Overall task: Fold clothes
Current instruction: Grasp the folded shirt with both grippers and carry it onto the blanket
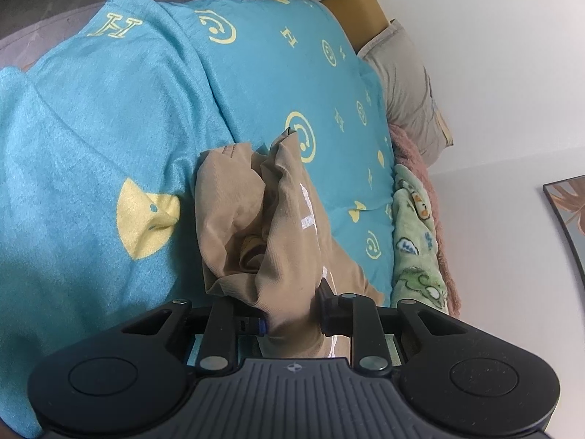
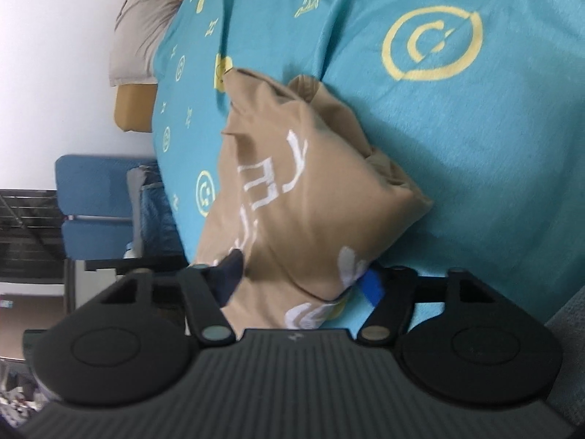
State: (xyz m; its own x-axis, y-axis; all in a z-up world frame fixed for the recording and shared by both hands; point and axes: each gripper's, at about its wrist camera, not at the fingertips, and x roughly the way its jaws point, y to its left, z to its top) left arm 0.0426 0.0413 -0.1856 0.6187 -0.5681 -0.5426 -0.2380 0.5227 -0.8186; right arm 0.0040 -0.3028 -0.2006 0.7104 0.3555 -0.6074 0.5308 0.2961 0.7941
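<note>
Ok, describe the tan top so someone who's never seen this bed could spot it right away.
Find the bed covered by a teal blanket with yellow symbols. In the middle of it lies a crumpled tan top, the only plain beige fabric there. White printed lettering sets it apart from the green cartoon blanket and grey pillow at the bed's edge.

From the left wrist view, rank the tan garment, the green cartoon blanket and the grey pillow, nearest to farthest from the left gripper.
1. tan garment: between the left gripper fingers.
2. green cartoon blanket: right, along the bed's edge.
3. grey pillow: far right, by the wall.
</note>
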